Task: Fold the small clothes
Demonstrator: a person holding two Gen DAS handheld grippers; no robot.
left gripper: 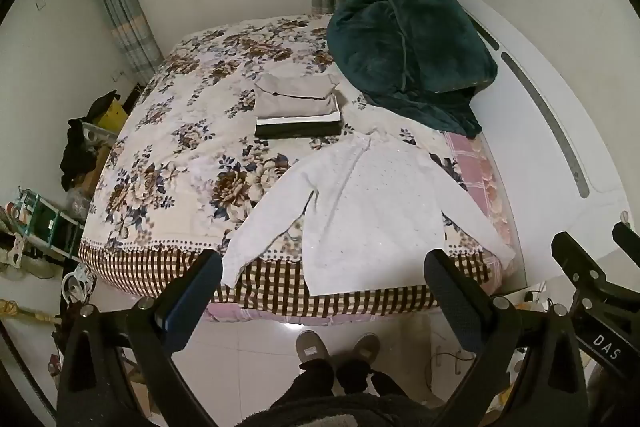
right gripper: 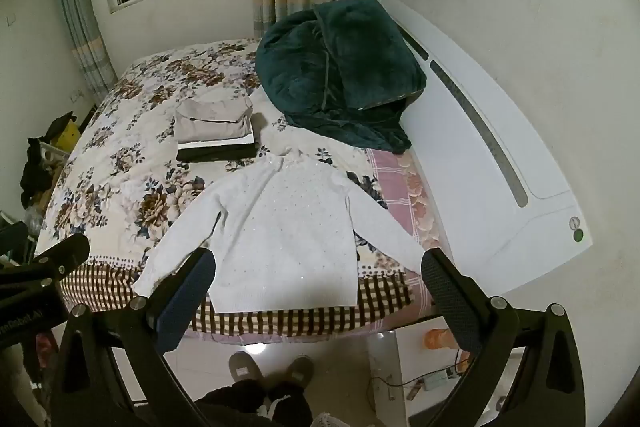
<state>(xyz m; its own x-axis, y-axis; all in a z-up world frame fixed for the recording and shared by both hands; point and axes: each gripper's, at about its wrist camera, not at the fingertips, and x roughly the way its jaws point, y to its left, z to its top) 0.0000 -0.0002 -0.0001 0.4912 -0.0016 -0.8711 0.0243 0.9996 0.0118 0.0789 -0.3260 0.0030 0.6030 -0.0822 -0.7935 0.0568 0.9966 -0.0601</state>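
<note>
A small white long-sleeved sweater (left gripper: pixel 368 203) lies flat, face up, at the near edge of the floral bed (left gripper: pixel 180 155), sleeves spread out and hem over the checked border. It also shows in the right wrist view (right gripper: pixel 288 227). My left gripper (left gripper: pixel 324 267) is open and empty, held above the floor in front of the hem. My right gripper (right gripper: pixel 318 267) is open and empty, also short of the hem. A stack of folded clothes (left gripper: pixel 298 105), beige on top and black below, lies behind the sweater (right gripper: pixel 216 131).
A dark green blanket (left gripper: pixel 412 47) is heaped at the bed's far right by the white headboard (left gripper: pixel 560 131). Clutter and shelves (left gripper: pixel 48 211) stand left of the bed. The person's slippered feet (left gripper: pixel 336 347) stand on the tiled floor by the bed edge.
</note>
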